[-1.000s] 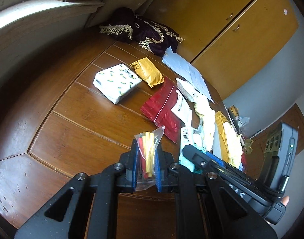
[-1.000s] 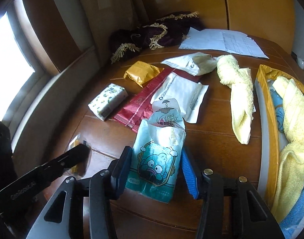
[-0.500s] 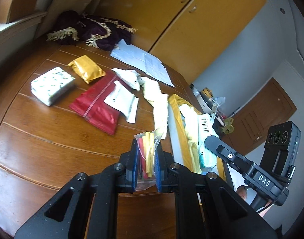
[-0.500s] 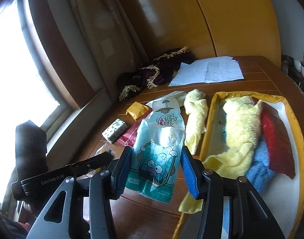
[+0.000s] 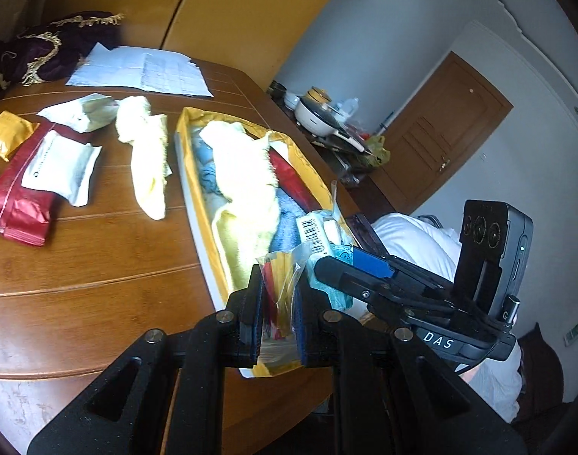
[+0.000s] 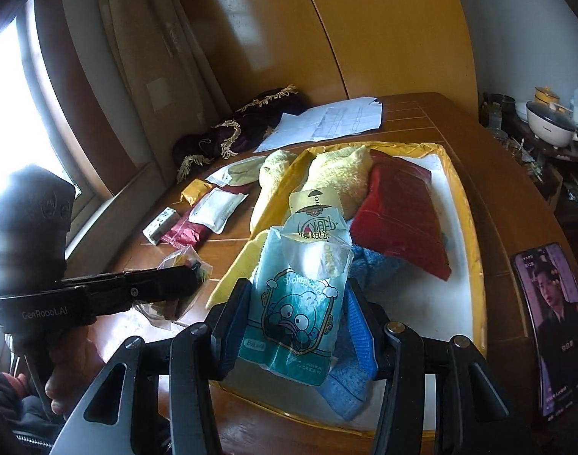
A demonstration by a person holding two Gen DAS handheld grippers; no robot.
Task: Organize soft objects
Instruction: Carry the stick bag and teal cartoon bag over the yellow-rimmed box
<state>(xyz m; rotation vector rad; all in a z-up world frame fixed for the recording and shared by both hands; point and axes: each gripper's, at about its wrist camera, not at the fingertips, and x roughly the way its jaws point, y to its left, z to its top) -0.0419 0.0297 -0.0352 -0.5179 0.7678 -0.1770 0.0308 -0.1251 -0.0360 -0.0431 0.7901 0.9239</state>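
Risk at this moment lay chiefly in the release. The left gripper (image 5: 277, 303) was pinched on a small clear bag (image 5: 279, 284) of red and yellow items at the lower centre of the left wrist view, over the near left rim of the yellow tray (image 5: 192, 204), not clearly inside it. Let go there, the bag would likely catch the rim and slide onto the table (image 5: 99, 258). The right gripper (image 6: 292, 322) was closed on a teal tissue pack (image 6: 300, 303) printed with a cartoon figure, held above the near end of the tray in the lower centre of the right wrist view. The pack's loose plastic top stood well above the jaws, so it could fold or slip in the grip. Both grippers sat close together at the same end of the tray, and a simultaneous descent could bring them into contact. The tray already held a yellow towel (image 6: 338, 174), a red pouch (image 6: 399, 220) and a blue cloth (image 6: 368, 265), the last spilling over the near rim. Open white floor showed only toward the right and near right of the tray (image 6: 433, 295). A phone (image 6: 554, 326) lay just outside the tray at the right edge of that frame, near the table's edge, and a wide sweep could strike it. Several packets and a second yellow towel (image 5: 145, 151) remained on the table at left.
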